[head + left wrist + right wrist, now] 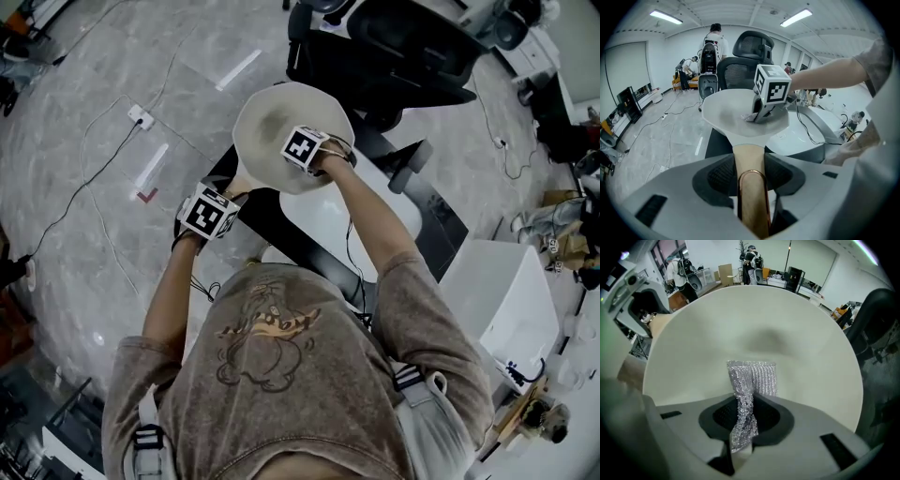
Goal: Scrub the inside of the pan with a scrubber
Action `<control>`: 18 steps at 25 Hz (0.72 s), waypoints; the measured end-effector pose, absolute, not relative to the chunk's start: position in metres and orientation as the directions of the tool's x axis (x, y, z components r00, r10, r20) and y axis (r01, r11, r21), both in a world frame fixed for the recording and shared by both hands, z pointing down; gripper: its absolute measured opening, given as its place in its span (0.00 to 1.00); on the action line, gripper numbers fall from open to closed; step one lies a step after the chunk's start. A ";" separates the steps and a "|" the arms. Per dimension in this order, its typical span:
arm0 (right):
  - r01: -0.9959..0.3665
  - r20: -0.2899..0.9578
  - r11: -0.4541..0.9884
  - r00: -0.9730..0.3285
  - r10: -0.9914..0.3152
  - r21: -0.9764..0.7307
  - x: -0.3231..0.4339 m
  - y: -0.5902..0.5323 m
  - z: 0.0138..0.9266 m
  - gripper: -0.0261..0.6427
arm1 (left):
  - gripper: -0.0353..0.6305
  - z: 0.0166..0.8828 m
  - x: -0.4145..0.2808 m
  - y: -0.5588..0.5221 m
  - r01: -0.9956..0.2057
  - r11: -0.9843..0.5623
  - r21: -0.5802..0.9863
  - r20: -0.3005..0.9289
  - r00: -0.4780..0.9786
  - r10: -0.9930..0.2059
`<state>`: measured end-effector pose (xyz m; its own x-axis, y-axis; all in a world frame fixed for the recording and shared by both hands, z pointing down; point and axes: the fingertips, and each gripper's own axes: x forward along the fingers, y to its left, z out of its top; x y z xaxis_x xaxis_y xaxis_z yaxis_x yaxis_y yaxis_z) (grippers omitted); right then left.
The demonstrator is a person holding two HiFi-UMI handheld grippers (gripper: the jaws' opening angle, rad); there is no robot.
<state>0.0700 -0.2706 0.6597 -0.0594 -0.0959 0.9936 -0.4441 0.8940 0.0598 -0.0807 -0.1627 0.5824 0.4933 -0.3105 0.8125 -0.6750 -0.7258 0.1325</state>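
A cream pan (pixel 272 131) is held up over the floor by its wooden handle (pixel 751 187). My left gripper (pixel 751 180) is shut on that handle, whose copper loop shows between the jaws. In the head view the left gripper (pixel 230 197) sits at the pan's near left edge. My right gripper (pixel 743 420) is shut on a silver mesh scrubber (pixel 750 380) and points down into the pan's inside (pixel 764 324). The scrubber's free end lies against the pan's surface. From the left gripper view, the right gripper (pixel 761 115) stands in the pan's bowl (pixel 726 112).
A black office chair (pixel 403 47) stands just beyond the pan. A white table (pixel 328 216) lies under my right arm, and a white box (pixel 506 291) is at the right. A power strip (pixel 141 116) and cables lie on the grey floor at left.
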 end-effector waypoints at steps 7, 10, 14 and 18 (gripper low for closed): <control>-0.397 0.977 0.909 -0.212 0.039 -0.123 0.039 -0.211 0.643 0.16 | 0.37 0.555 -0.084 -0.171 -0.706 -0.701 0.101 0.752 0.515 -0.411; -0.434 0.953 0.895 -0.302 -0.037 -0.102 0.033 -0.212 0.615 0.16 | 0.30 0.529 -0.087 -0.183 -0.735 -0.673 0.078 0.697 0.524 -0.490; -0.513 0.884 0.857 -0.423 -0.198 -0.054 0.032 -0.215 0.569 0.16 | 0.10 0.494 -0.081 -0.187 -0.740 -0.659 0.134 0.622 0.580 -0.526; -0.587 0.769 0.809 -0.536 -0.349 -0.042 0.032 -0.207 0.522 0.16 | 0.08 0.465 -0.069 -0.183 -0.717 -0.685 0.132 0.566 0.621 -0.542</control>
<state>0.0317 -0.2071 0.5217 -0.5355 -0.3488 0.7691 -0.5869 0.8086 -0.0419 -0.0687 -0.1833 0.4646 0.6213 -0.5415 0.5663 -0.7167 -0.6848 0.1316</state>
